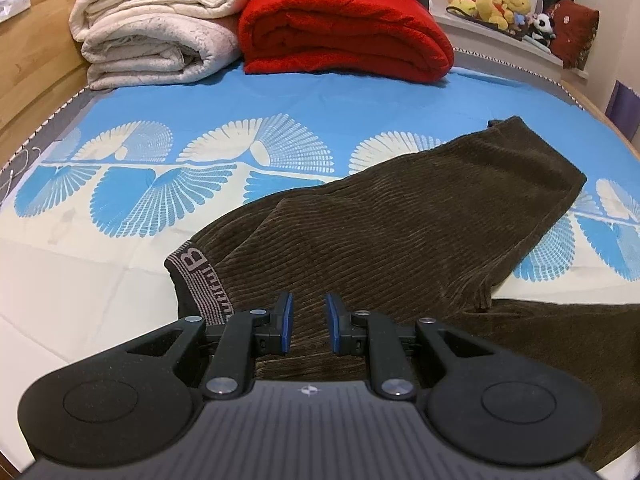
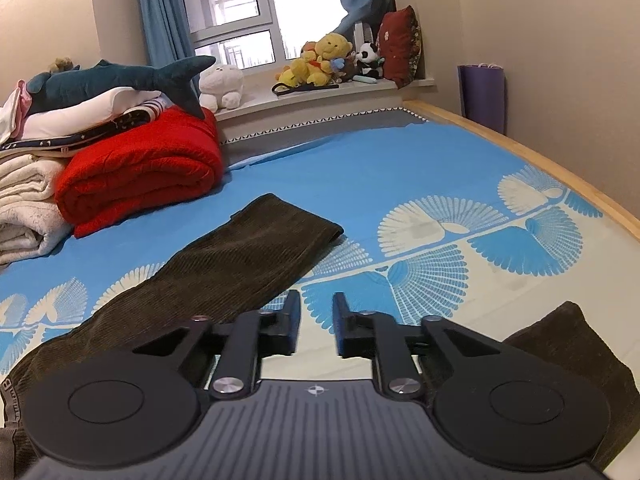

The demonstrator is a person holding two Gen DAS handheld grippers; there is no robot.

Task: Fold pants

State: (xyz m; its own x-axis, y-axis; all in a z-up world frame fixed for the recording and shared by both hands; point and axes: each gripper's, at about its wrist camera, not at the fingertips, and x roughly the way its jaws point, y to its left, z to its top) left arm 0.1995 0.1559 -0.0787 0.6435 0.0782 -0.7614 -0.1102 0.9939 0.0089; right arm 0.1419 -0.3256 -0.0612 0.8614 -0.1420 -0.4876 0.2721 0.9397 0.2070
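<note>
Dark brown corduroy pants (image 1: 400, 220) lie spread on the bed, legs apart in a V. The waistband (image 1: 200, 280) with pale lettering is at the near left in the left wrist view. One leg runs away to the far right, its cuff (image 1: 520, 136) flat on the sheet. My left gripper (image 1: 308, 320) is open and empty, hovering just above the waist area. In the right wrist view the far leg (image 2: 240, 256) lies left of centre and the other leg's cuff (image 2: 560, 344) is at the near right. My right gripper (image 2: 316, 324) is open and empty over the sheet between the legs.
A blue and cream patterned sheet (image 1: 200, 184) covers the bed. A folded red blanket (image 1: 344, 32) and folded cream blankets (image 1: 160, 28) are stacked at the far end. A plush shark (image 2: 120, 80) lies on top. Stuffed toys (image 2: 320, 60) sit on the windowsill. A wooden bed frame (image 2: 520, 148) borders the right side.
</note>
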